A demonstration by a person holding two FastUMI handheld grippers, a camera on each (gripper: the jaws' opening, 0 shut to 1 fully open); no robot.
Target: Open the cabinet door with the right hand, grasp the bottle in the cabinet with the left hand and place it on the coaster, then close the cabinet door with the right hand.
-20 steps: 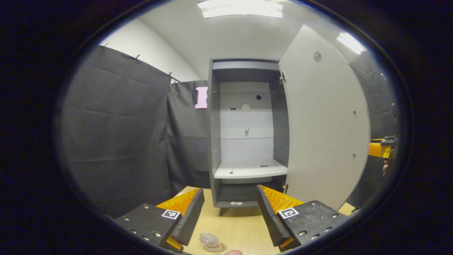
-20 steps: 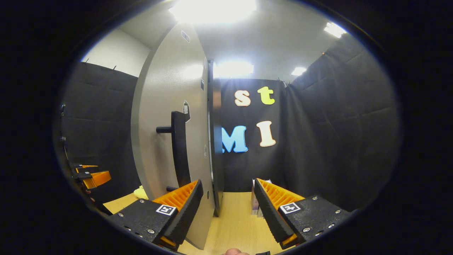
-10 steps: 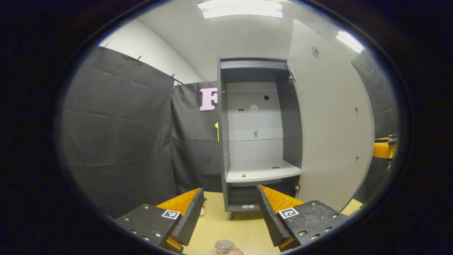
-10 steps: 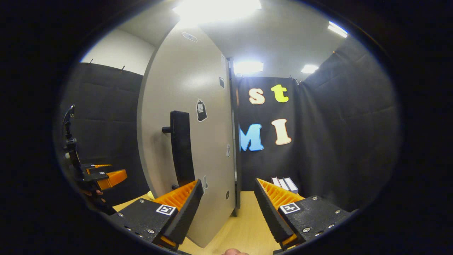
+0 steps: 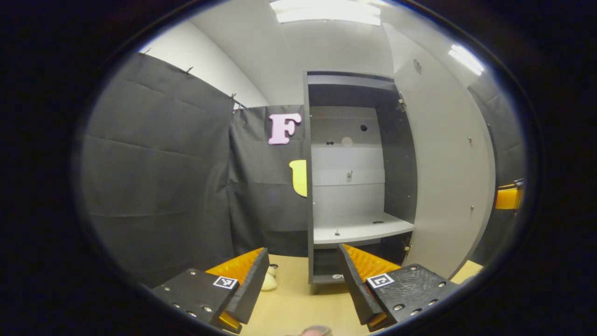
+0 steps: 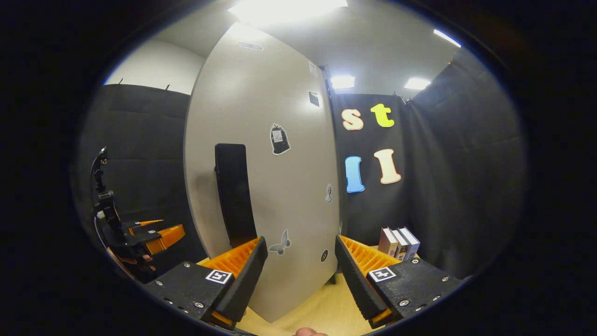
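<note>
While the left gripper (image 5: 303, 284) hangs over the wooden table (image 5: 294, 308) with its fingers spread apart and nothing between them, its view looks straight into the open cabinet (image 5: 359, 177). The pale shelf (image 5: 361, 229) inside is bare apart from small fittings, and the door (image 5: 447, 172) stands swung out at the right, showing its plain inner face. Past the door's far edge, at the right, a piece of the other gripper's body (image 5: 507, 198) peeks out. A small pale thing (image 5: 269, 281) lies on the table just left of the cabinet's foot; I cannot tell what it is. At the very bottom edge a blurred rounded shape (image 5: 315, 330) sits between the fingers; I cannot tell whether it is the bottle or part of a hand, and I cannot make out the coaster.

The right gripper view gives the door's other side (image 6: 266, 177): its outer face carries a tall dark handle (image 6: 233, 193) and a few stickers. The right gripper (image 6: 301, 280) is also held with fingers apart, gripping nothing, close in front of the door's lower part. At the far left of this view the left gripper (image 6: 156, 233) appears with a hand (image 6: 135, 261) around it. To the right of the door, some small boxes (image 6: 399, 241) stand on the table near the cloth wall.
</note>
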